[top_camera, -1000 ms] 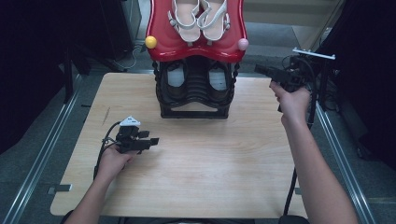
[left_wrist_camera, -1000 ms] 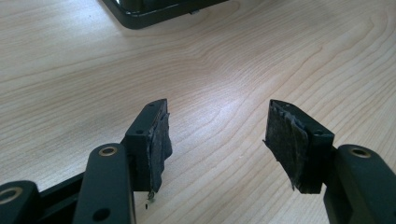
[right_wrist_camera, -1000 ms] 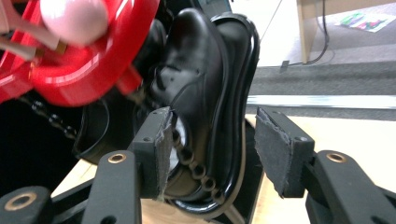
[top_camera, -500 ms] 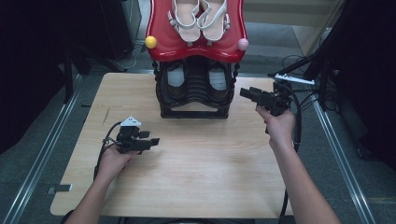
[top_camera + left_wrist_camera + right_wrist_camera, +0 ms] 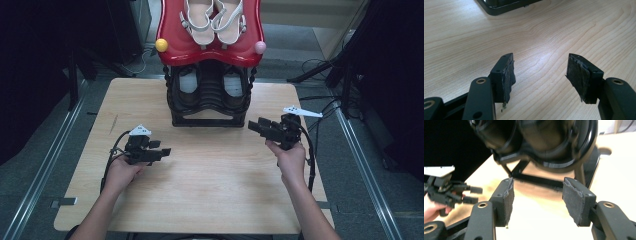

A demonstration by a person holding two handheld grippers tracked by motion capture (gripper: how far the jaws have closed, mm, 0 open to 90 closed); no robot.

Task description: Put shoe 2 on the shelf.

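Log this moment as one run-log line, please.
right gripper: jaws open, just been opening, empty, beside black two-tier shoe rack | left gripper: jaws open, empty, over light wooden table

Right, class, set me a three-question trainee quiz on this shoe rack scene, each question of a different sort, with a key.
1. True or false: the white sandals lie on the red top shelf.
2. The right gripper has its fingers: A open with nothing between them; B shut on a sandal.
3. What colour is the ball at the shelf's left corner in the high view?
Key: 1 true; 2 A; 3 yellow.
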